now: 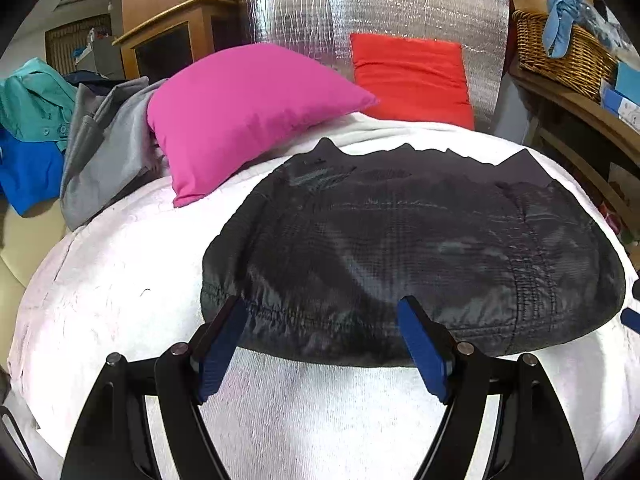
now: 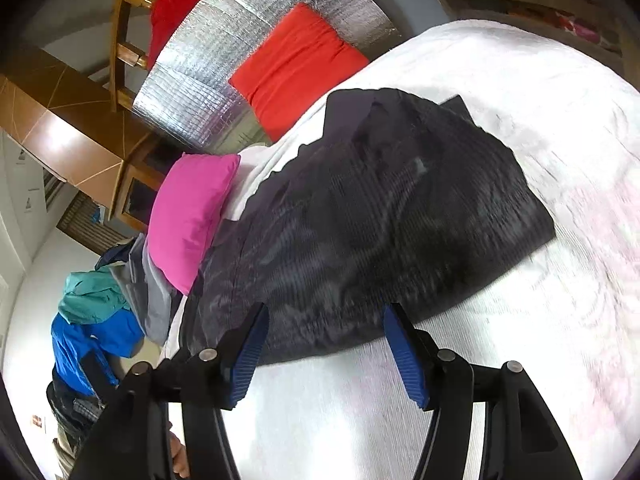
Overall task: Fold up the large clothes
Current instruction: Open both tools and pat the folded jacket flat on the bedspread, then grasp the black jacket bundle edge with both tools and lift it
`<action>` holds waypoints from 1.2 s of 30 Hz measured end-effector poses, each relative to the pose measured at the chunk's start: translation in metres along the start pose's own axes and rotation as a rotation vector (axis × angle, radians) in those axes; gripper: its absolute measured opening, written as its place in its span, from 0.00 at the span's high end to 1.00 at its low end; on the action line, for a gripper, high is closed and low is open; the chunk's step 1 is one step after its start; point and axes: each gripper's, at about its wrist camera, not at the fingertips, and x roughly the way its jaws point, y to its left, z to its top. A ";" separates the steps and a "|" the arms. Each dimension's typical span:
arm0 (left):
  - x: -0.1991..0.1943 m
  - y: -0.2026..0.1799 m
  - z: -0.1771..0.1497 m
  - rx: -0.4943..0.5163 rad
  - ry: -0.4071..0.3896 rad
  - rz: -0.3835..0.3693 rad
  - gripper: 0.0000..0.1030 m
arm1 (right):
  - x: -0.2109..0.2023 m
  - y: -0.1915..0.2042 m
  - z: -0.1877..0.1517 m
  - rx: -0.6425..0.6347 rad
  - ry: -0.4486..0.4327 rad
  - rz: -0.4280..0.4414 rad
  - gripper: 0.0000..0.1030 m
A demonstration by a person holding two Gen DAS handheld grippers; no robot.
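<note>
1. Left wrist view: the left tongs (image 1: 322, 324) are spread wide and grasp nothing. Their blue pads sit at the near hem of the black jacket (image 1: 400, 248), where the elastic edge runs between them.
2. The black jacket lies on the white bed cover (image 1: 120, 280), already folded into a compact, roughly rectangular block. Pointed bits of fabric stick out along its far edge. It looks laid flat so that the next fold has a straight edge to work from.
3. Right wrist view: the right tongs (image 2: 324, 328) are likewise released, with nothing between the pads. They sit at another edge of the jacket (image 2: 380, 220), seen at a steep tilt.
4. My judgement: both tongs are lined up on the near side to pinch the hem and carry it over, or they have let go after smoothing. Which one, I cannot tell.
5. The pink pillow (image 1: 240, 112) and red pillow (image 1: 412, 76) sit at the head of the bed, clear of the folding area.
6. The clothes pile (image 1: 80, 140) of grey, teal and blue garments waits beside the pink pillow, probably next in line.
7. The slippery shell fabric may slide open when lifted.
</note>
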 end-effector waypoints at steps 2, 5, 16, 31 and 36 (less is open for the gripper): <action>-0.004 0.000 -0.002 0.004 -0.009 0.006 0.23 | -0.007 -0.005 -0.005 0.015 -0.008 -0.003 0.38; -0.008 0.000 -0.006 0.008 -0.012 0.012 0.23 | -0.013 -0.012 -0.007 0.048 -0.019 0.005 0.36; 0.029 0.042 -0.018 -0.292 0.255 -0.270 0.23 | 0.003 -0.042 -0.008 0.271 0.028 0.047 0.31; 0.093 0.090 -0.030 -0.769 0.338 -0.472 0.23 | 0.050 -0.072 0.008 0.471 0.002 0.056 0.28; 0.103 0.097 -0.029 -0.834 0.326 -0.503 0.23 | 0.060 -0.074 0.016 0.485 -0.040 0.079 0.27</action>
